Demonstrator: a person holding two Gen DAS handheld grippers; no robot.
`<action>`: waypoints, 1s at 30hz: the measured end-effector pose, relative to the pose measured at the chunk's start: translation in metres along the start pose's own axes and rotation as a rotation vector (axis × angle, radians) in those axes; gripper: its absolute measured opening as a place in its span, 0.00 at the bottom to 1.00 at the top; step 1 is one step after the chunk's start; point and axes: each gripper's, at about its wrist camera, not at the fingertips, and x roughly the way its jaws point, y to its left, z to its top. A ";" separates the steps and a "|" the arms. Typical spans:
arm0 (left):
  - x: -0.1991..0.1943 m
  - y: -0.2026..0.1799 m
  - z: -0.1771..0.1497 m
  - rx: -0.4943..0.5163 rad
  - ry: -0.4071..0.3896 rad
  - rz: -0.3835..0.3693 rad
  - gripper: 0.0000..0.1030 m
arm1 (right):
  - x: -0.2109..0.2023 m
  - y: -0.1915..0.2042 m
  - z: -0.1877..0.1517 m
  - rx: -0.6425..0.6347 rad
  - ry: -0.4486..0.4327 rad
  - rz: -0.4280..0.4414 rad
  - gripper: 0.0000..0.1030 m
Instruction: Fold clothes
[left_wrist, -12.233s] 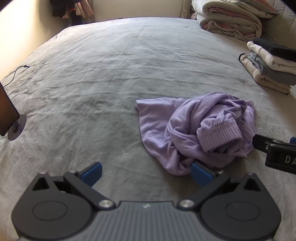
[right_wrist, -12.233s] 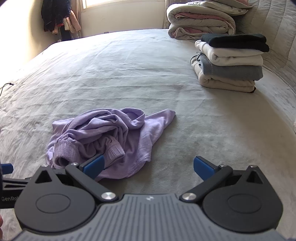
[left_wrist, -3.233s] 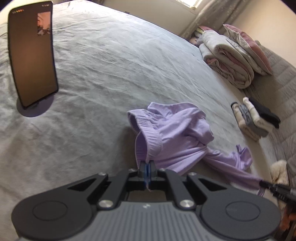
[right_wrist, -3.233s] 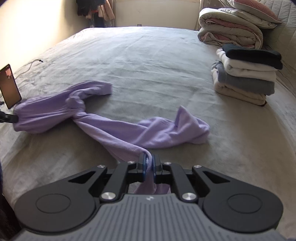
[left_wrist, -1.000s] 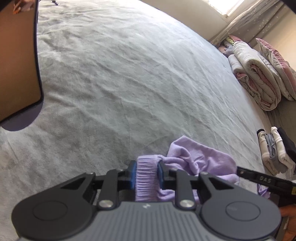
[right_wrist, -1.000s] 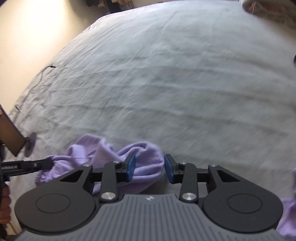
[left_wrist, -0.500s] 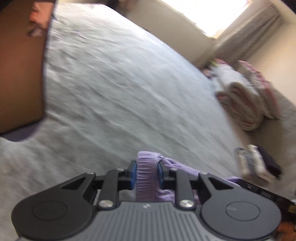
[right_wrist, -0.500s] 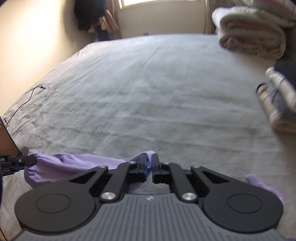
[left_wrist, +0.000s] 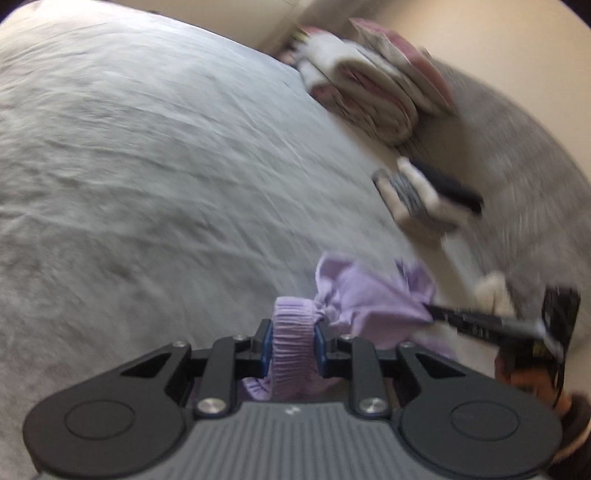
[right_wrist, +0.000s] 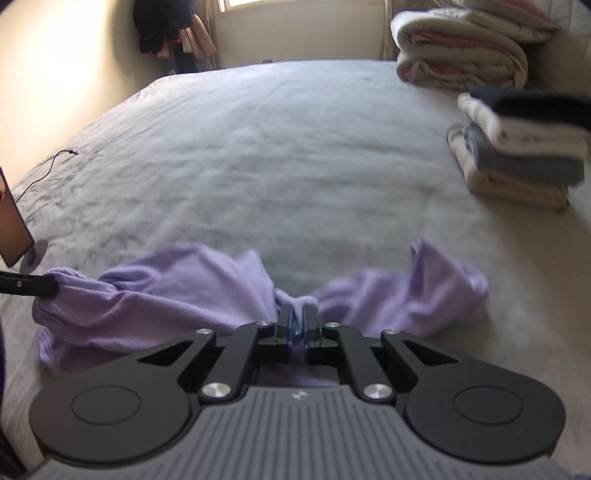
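Observation:
A lilac knit garment (right_wrist: 155, 295) lies stretched across the grey bed. My left gripper (left_wrist: 293, 341) is shut on its bunched ribbed band (left_wrist: 293, 328), which fills the space between the blue pads. My right gripper (right_wrist: 296, 328) is shut on a thin fold of the same cloth; one part (right_wrist: 406, 291) trails off to the right. In the right wrist view the left gripper's tip (right_wrist: 27, 286) holds the garment's left end. In the left wrist view the right gripper's fingers (left_wrist: 476, 319) pinch the lilac cloth (left_wrist: 373, 299) on the right.
A stack of folded clothes (right_wrist: 524, 155) sits at the right of the bed, rolled duvets (right_wrist: 461, 48) behind it. A phone on a stand (right_wrist: 14, 225) and a cable (right_wrist: 48, 166) are at the left edge. The grey bedcover (right_wrist: 277, 166) stretches ahead.
My right gripper closed on a fold of the lilac cloth and pulled back toward the right, drawing the garment out between both grippers. The left view swung right, away from the phone, still gripping the band.

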 end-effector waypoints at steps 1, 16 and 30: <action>0.001 -0.005 -0.005 0.033 0.018 0.008 0.22 | 0.000 -0.002 -0.005 0.005 0.006 0.005 0.06; -0.009 -0.033 -0.073 0.298 0.211 0.057 0.23 | 0.007 -0.009 -0.037 -0.002 0.072 0.089 0.07; -0.011 -0.014 -0.048 0.072 0.123 -0.038 0.38 | 0.001 -0.024 -0.035 0.091 0.037 0.145 0.14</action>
